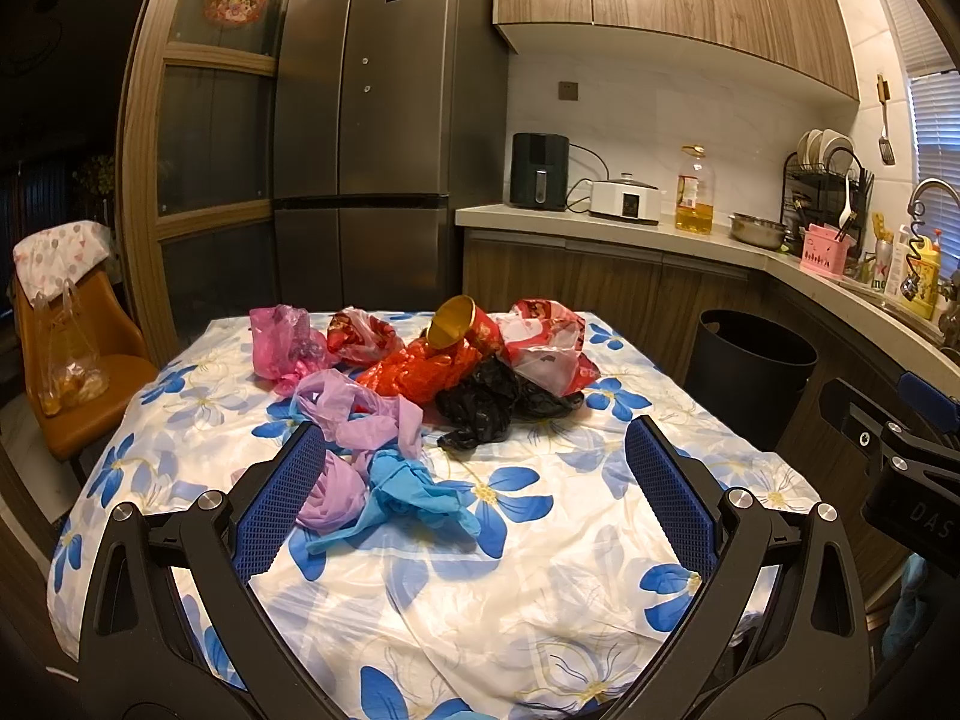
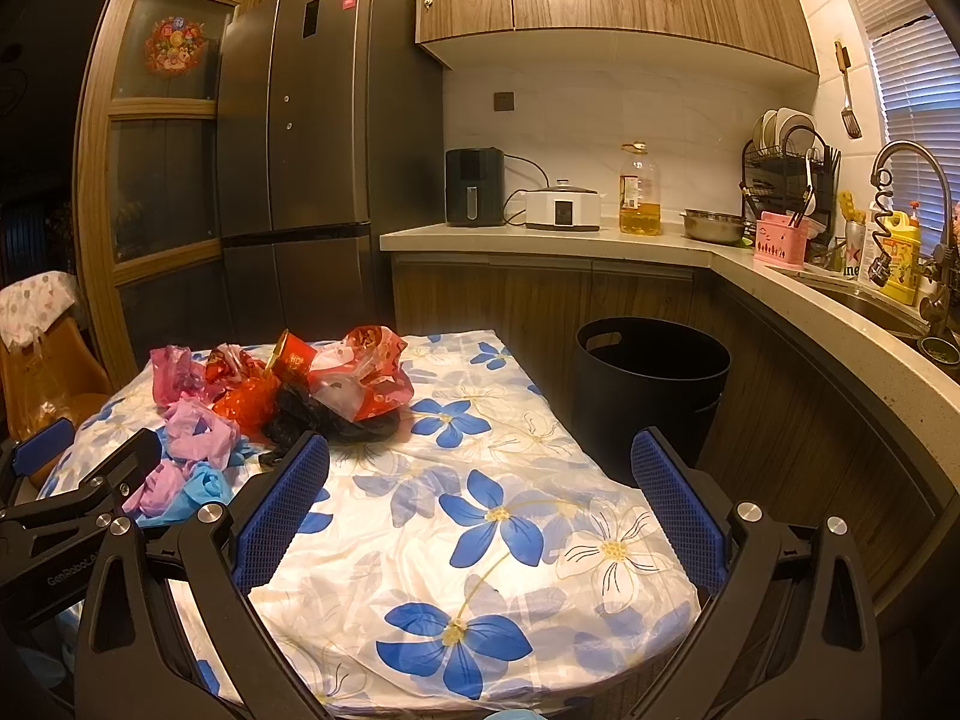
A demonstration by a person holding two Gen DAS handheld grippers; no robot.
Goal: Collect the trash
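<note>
Starting at your left, your left gripper (image 1: 468,492) hovered with jaws wide and empty near the crumpled lilac and blue plastic bags (image 1: 384,468). Further along, the heap of pink, red and black bags (image 1: 444,372) with a red-and-gold paper cup (image 1: 465,324) lay uncollected on the flowered tablecloth (image 2: 480,540). Your right gripper (image 2: 480,498) gaped empty; the round black bin (image 2: 651,384) stood beyond the table, seemingly unfilled. Nearly everything remained.

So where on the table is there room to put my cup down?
The near half of the table is bare cloth, between the right gripper and the bags. The right side toward the black bin is free too. The far left is crowded: a heap of plastic bags, a tipped red cup and blue gloves.
</note>
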